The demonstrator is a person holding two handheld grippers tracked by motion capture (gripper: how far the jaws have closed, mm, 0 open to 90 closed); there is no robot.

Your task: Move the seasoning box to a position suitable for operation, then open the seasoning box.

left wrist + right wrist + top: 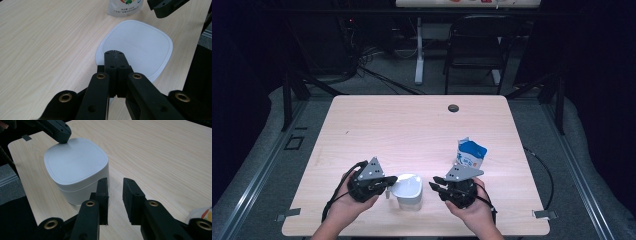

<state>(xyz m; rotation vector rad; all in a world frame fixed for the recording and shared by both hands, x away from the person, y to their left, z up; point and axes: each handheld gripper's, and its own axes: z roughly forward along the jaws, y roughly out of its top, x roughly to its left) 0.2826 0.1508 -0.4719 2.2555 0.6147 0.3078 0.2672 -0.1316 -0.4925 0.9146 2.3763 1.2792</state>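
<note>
Fingers of the left gripper pressed together over the white container; the right gripper spread, empty.

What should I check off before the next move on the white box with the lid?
1. Left tongs shut, tips resting on the lid: ok.
2. Right tongs open with nothing between the pads: ok.
3. Right tongs beside the box, one pad close to its wall; contact: cannot tell.
4. Lid seated flat on the box: ok in the right gripper view.
5. Pouch standing behind the right tongs, apart from the box: ok.
6. Box close to the near table edge, so a push toward the person could tip it off: not ok.
</note>
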